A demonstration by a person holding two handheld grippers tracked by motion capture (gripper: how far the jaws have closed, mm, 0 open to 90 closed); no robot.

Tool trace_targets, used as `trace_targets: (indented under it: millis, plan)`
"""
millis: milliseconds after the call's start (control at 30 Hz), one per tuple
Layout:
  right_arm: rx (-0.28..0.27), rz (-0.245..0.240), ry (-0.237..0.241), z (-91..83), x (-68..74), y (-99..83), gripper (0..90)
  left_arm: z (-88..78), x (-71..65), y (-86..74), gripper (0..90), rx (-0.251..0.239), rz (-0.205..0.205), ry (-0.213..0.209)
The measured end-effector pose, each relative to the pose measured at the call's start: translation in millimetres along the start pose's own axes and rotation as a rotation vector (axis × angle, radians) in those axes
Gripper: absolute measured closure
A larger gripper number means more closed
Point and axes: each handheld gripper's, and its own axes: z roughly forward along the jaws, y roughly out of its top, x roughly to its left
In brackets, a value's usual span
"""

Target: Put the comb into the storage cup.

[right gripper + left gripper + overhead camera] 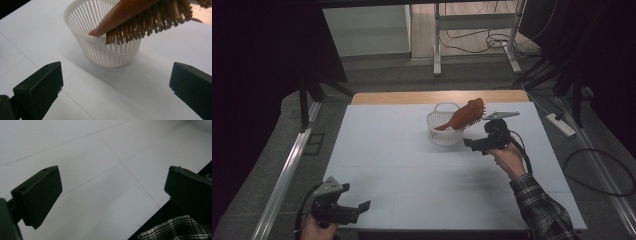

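No brand, label or writing can be read on anything here. The hairbrush (pixel 466 114) is reddish-brown wood with an oval head and a tapering handle; in the right gripper view its bristles (pixel 150 22) are stiff wooden pins of the same colour, pointing down and toward the camera. It stands slanted in the basket (pixel 438 134) — handle end down inside, head sticking up and out over the rim toward 2 o'clock. The basket is small, round and white, with thin upright slats and a plain band at the rim, narrowing toward its base; it sits on the white table (pixel 412 180) at about 1 o'clock from the table's middle, toward the far edge.

The right gripper (pixel 475 145) hovers just beside the basket, at its 4 o'clock, held in a hand (pixel 507 160) with a plaid sleeve (pixel 542 210). Its jaws stand wide apart with nothing between them, and in its own view they frame the basket and brush from a short way off without touching either.

The left gripper (pixel 365 205) is low at the near edge of the table, around 7 o'clock, well apart from the basket. Its jaws are also spread and empty — in the left gripper view they hang over bare white tabletop crossed by thin seam lines, with a bit of plaid cloth at the lower right corner.
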Motion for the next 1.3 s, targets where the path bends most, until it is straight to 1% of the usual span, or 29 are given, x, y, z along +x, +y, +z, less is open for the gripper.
trace_targets:
  millis: [167, 333, 600, 767, 1033, 1133, 1167, 1300]
  plan:
    - [0.004, -0.004, -0.002, -0.8, 1.1, -1.0, 0.0, -0.3, -0.2, -0.2, 2.0, -0.005, 0.001, 0.002]
    - [0.002, -0.007, 0.007, -4.3, 3.8, -3.8, 0.0, -1.2, 0.4, -0.4, 1.9, -0.010, -0.003, -0.001]
    - [0.009, -0.010, 0.026, -8.0, 6.6, -8.0, 0.0, -1.1, 1.1, -0.4, 1.9, -0.006, -0.003, -0.006]
    - [0.009, -0.016, 0.029, -10.0, 9.5, -10.1, 0.0, -0.6, 0.6, -0.4, 2.0, -0.006, -0.001, -0.010]
    - [0.020, -0.023, 0.037, -14.0, 12.5, -12.7, 0.0, -0.9, 1.0, -0.5, 1.9, -0.005, 0.000, -0.012]
    - [0.028, -0.026, 0.045, -15.8, 13.4, -13.8, 0.0, -0.9, 1.0, -0.5, 1.9, -0.004, -0.002, -0.012]
    - [0.037, -0.028, 0.044, -16.7, 14.0, -14.9, 0.0, -0.9, 1.1, -0.6, 1.9, -0.005, -0.001, -0.012]
    - [0.044, -0.031, 0.044, -18.3, 14.8, -15.8, 0.0, -1.1, 1.5, -0.6, 1.9, -0.006, -0.003, -0.013]
